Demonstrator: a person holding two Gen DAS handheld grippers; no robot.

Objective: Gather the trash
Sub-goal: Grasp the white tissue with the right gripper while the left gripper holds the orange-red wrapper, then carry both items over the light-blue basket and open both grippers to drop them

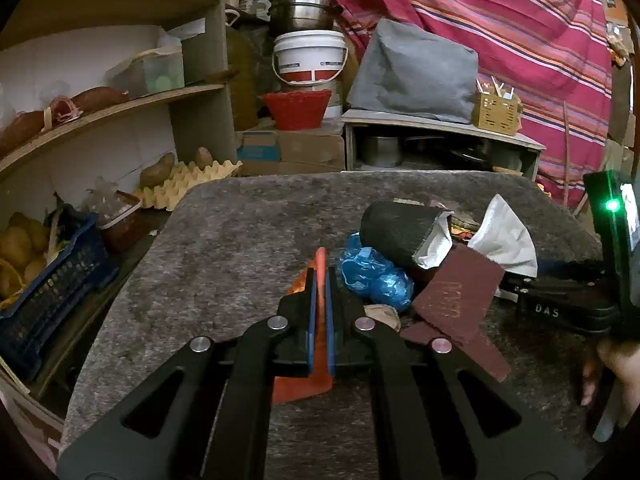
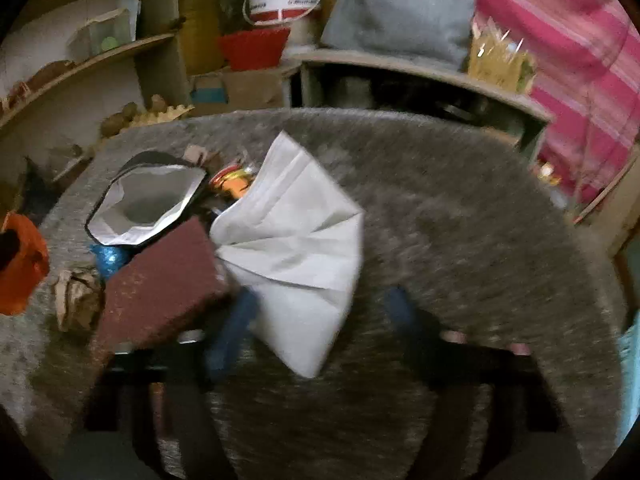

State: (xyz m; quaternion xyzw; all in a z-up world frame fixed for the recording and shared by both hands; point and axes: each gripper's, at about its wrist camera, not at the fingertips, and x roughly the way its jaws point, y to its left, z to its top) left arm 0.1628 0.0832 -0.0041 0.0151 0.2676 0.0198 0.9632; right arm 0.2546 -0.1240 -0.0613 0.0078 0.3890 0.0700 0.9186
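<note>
The left gripper [image 1: 319, 276] is pinched tight on a thin orange wrapper [image 1: 304, 380]. The right gripper [image 2: 320, 308] has its fingers apart around a crumpled white paper bag [image 2: 296, 240] lying between them.

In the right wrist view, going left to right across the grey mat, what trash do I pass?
Orange plastic bag → crumpled brown paper → maroon sandpaper sheet → white folded paper. The blue wrapper and black lined bag overlap others, so they are left out.

The counter [image 1: 240, 240] is covered in rough, matt grey felt. On it lie a crinkled glossy blue plastic bag [image 1: 374, 276], coarse maroon sandpaper [image 1: 456, 292] and creased white paper [image 2: 296, 240]. Shiny steel pots [image 1: 300, 8] sit behind.
</note>
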